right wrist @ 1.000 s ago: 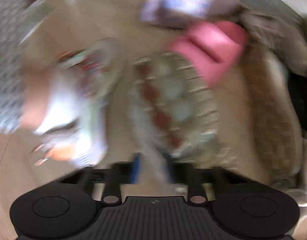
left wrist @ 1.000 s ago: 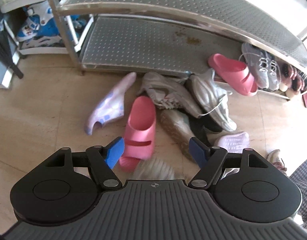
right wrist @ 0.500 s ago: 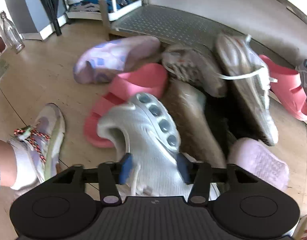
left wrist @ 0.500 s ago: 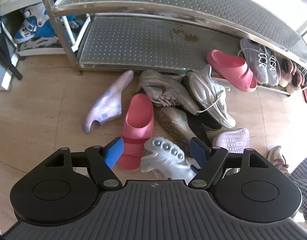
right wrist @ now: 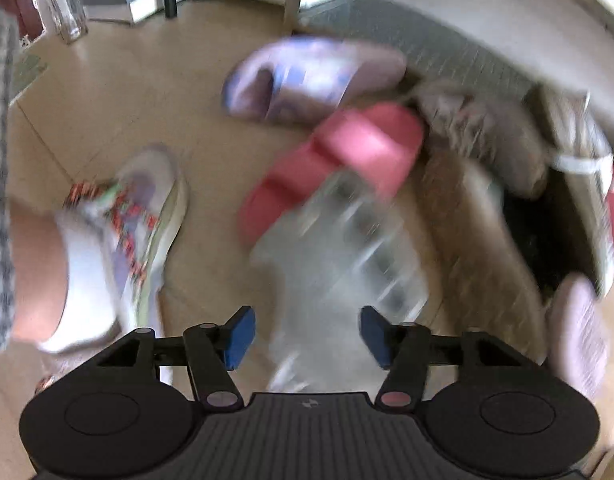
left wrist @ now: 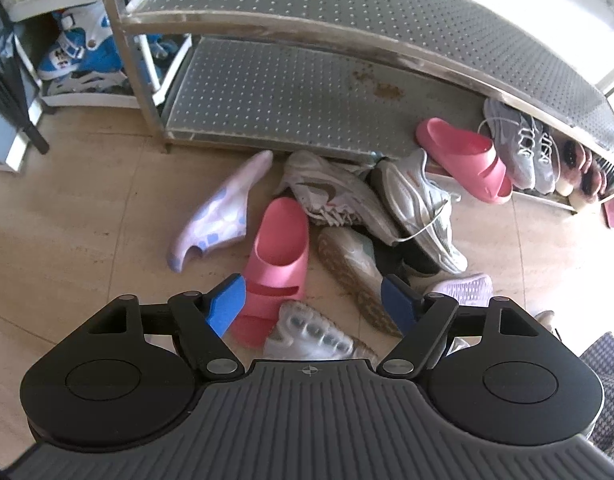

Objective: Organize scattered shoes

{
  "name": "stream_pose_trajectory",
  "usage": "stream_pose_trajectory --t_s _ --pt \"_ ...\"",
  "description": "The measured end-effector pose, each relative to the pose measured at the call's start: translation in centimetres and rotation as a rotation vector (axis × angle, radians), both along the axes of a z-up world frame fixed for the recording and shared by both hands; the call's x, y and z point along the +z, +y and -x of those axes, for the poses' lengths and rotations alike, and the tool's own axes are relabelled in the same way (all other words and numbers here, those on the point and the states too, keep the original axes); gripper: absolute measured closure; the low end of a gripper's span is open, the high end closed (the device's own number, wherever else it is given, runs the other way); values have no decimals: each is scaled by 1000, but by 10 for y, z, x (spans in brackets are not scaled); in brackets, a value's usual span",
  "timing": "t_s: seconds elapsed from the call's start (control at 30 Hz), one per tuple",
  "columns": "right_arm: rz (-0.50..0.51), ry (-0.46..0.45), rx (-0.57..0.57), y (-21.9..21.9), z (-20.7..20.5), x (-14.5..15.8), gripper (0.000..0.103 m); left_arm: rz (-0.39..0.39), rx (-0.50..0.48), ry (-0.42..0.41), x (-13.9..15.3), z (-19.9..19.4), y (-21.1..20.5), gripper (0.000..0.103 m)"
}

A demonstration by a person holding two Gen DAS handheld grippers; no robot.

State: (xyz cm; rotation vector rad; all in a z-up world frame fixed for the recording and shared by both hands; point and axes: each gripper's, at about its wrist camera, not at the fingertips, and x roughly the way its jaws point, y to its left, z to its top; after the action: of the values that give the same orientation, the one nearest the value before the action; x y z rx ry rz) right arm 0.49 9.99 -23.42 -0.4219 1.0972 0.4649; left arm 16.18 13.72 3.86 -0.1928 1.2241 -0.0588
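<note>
hovering over the pile, the right gripper (right wrist: 303,336) has its jaws apart and has just been opening; the white sneaker (right wrist: 339,264) lies between the pads, blurred, so contact is unclear. its long axis runs from near to far and slightly right, toward the pink slide (right wrist: 335,160). the left gripper (left wrist: 313,304) also stands open, empty, above the same white sneaker (left wrist: 311,336) on the floor, near its fingers. the right hand looks nearer to it.
</note>
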Motion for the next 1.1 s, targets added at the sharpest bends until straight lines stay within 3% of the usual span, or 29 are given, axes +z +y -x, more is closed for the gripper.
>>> stream_pose_trajectory --t_s 0.17,0.27,0.3,0.37,0.6,0.63,0.7,0.77,0.83,0.9,1.0,1.1 --pt "11 -33 -22 10 -1 -6 48 8 13 1 0 -1 3 23" --pt "44 -61 -40 11 -6 -9 57 12 15 2 0 -2 3 23" --pt "78 -86 -35 12 -7 -10 53 14 14 2 0 -2 2 23" --pt "121 -93 30 14 -14 -19 46 17 12 2 1 -2 2 23" --pt "370 -251 325 41 17 -49 45 17 18 5 -1 -4 1 23" --pt "377 -268 319 38 15 -50 45 14 18 9 -2 -4 1 23" --pt "342 -262 167 26 0 -37 45 11 21 19 -4 -3 2 23" --pt "322 -266 53 12 -16 -27 57 17 30 20 -4 -3 4 23" --pt "315 -280 -24 -3 -31 -18 60 21 36 15 -3 -3 5 23" --pt "356 -312 16 -3 -38 -20 64 21 35 10 -2 -4 4 23" --pt "478 -319 159 5 -53 -39 50 19 34 12 -3 -4 3 23" --pt "540 -247 215 14 -63 -53 49 17 33 14 -3 -5 2 23"
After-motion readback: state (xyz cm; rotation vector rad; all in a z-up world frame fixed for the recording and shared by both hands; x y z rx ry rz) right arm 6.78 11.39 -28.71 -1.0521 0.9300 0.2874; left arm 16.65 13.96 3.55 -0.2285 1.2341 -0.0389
